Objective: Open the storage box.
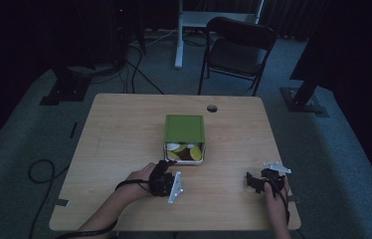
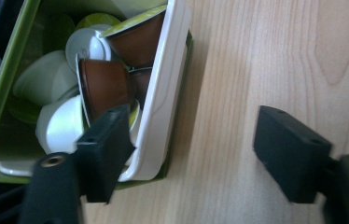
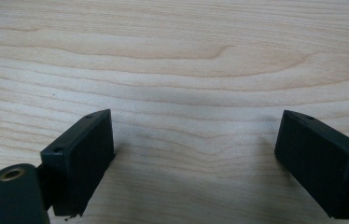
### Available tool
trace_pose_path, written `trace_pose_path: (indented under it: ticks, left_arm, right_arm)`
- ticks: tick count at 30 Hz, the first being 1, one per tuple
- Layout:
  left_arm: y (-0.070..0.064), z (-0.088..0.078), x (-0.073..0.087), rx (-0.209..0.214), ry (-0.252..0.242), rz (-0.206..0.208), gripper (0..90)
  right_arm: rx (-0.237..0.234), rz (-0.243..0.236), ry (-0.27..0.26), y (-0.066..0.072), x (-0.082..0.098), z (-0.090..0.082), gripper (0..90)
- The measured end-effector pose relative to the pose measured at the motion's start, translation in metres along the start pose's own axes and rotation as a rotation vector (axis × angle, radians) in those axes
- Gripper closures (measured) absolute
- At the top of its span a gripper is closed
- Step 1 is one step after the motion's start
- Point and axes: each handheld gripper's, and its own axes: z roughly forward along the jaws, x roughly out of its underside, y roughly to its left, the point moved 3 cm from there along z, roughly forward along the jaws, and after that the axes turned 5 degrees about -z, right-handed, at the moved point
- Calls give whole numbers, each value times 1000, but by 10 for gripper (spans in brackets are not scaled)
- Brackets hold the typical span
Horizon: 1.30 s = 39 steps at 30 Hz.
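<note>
A green box (image 1: 184, 129) with a flat lid stands at the middle of the wooden table (image 1: 124, 129); its open front faces me and shows several coffee capsules (image 1: 186, 152). In the left gripper view the box's white inner rim (image 2: 163, 93) frames a brown capsule (image 2: 105, 84), a white one (image 2: 60, 123) and green ones. My left gripper (image 1: 166, 167) (image 2: 196, 149) is at the box's front, open; one jaw overlaps the rim's corner and the other is over bare wood. My right gripper (image 1: 253, 180) (image 3: 196, 158) rests open over bare table to the right.
A round cable hole (image 1: 212, 108) sits at the table's far edge. A dark folding chair (image 1: 238, 47) stands behind the table. Cables (image 1: 40, 172) lie on the carpet at the left. The room around is dark.
</note>
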Motion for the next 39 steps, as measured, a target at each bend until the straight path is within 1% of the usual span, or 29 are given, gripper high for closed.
trace_pose_path:
  ticks: [1,2,5,7,8,9,10,11,12,13,14,15,16,19,20,23,24,27,29,31,33,35,37,39]
  left_arm:
    - [0,1,0,-7,6,8,309]
    - [0,1,0,-26,9,23,309]
    - [-2,3,-1,-62,12,57,333]
    - [-2,5,-1,-71,21,70,341]
    - [-3,5,-1,-85,21,79,341]
    - [-3,6,-1,-81,24,81,342]
    - [-4,7,-1,-90,25,88,342]
    - [-5,8,-1,-99,28,101,345]
    - [-6,9,-1,-99,27,109,370]
    - [-7,9,-1,-108,28,117,372]
    - [-9,10,-2,-122,28,136,372]
    - [-10,10,-2,-127,29,154,372]
    - [-12,10,-3,-136,25,160,373]
    - [-12,13,-3,-155,24,153,379]
    - [-12,14,-3,-154,21,150,399]
    - [-13,17,-3,-166,20,154,401]
    - [-13,17,-4,-179,23,160,401]
    - [-13,20,-5,-186,21,155,401]
    - [-13,22,-7,-189,21,153,438]
    - [-14,24,-8,-196,18,153,439]
    - [-14,26,-9,-201,13,150,466]
    - [-16,28,-9,-206,20,162,467]
    - [-17,30,-7,-215,29,169,495]
    - [-16,30,-6,-217,36,165,495]
  right_arm:
    - [0,0,0,0,0,0,111]
    - [0,0,0,0,0,0,111]
    - [0,0,0,0,0,0,111]
    - [0,0,0,0,0,0,111]
    - [0,0,0,0,0,0,111]
    - [0,0,0,0,0,0,111]
    - [0,0,0,0,0,0,111]
    - [0,0,0,0,0,0,111]
    - [0,0,0,0,0,0,111]
    - [0,0,0,0,0,0,111]
    - [0,0,0,0,0,0,111]
    - [0,0,0,0,0,0,111]
    - [0,0,0,0,0,0,111]
    - [0,0,0,0,0,0,111]
    - [0,0,0,0,0,0,111]
    - [0,0,0,0,0,0,111]
    - [0,0,0,0,0,0,111]
    - [0,0,0,0,0,0,111]
    - [0,0,0,0,0,0,111]
    - [0,0,0,0,0,0,111]
    - [-1,1,0,0,0,0,111]
    - [-1,1,0,0,0,0,111]
    - [0,-3,0,0,0,0,111]
    - [-2,-3,0,0,0,0,111]
